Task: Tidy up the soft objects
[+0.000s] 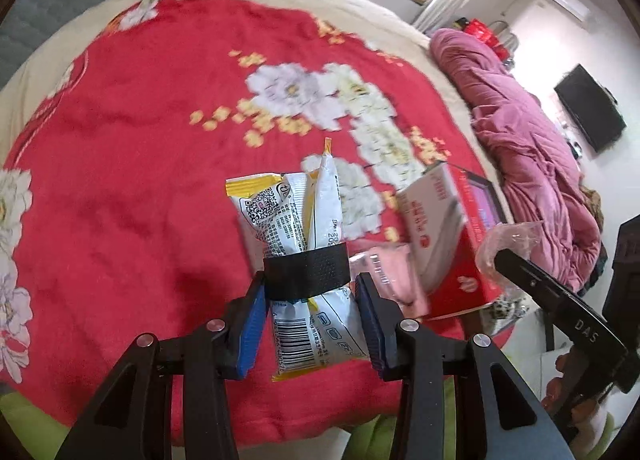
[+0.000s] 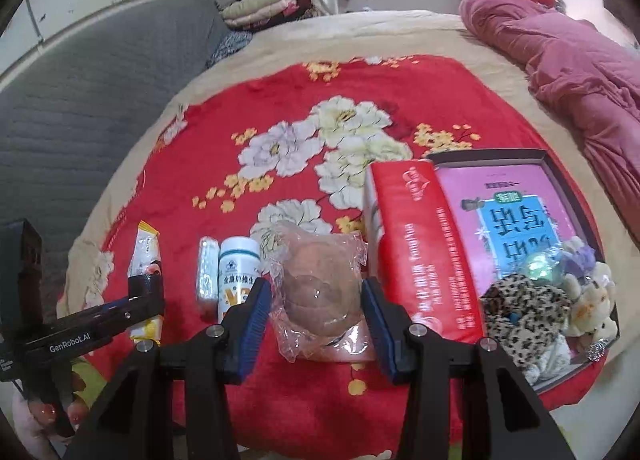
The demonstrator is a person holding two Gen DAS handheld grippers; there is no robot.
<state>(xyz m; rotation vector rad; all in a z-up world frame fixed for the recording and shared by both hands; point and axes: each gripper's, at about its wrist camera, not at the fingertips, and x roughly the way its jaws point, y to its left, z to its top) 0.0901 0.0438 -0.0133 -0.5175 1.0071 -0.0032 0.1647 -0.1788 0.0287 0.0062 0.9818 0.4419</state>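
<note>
Left tongs [image 1: 310, 292] are clamped on a white-and-yellow snack packet [image 1: 298, 216], squeezing it at the waist so both ends bulge, and it hangs clear above the red floral blanket [image 1: 120, 180] on the bed. Right tongs [image 2: 316, 314] are closed on a clear plastic bag [image 2: 320, 296] with something round and brownish inside; the crinkled film fills the gap between the blue pads [image 2: 252, 324], and the bag looks lifted just off the blanket, though how far is hard to judge.

Out from there: beside the right tongs stand a white supplement bottle [image 2: 236, 272] and a small wrapped roll [image 2: 208, 272], close together. On the other side a red carton [image 2: 420, 244] stands on edge against the open box [image 2: 560, 188], where a leopard-print soft thing [image 2: 528, 308] and a pale plush toy [image 2: 592, 300] already lie.

So both items look bound for that box, I'd say. The risks? The packet is pinched at one narrow band of slick wrapper, so a quick swing could let it slide out or twist. The plastic bag is looser still; the pads may hold film more than contents, and it could sag or slip free. The upright carton sits right by the path to the box and a brush from either load could tip it. Two tongs heading the same way may also crowd each other.
</note>
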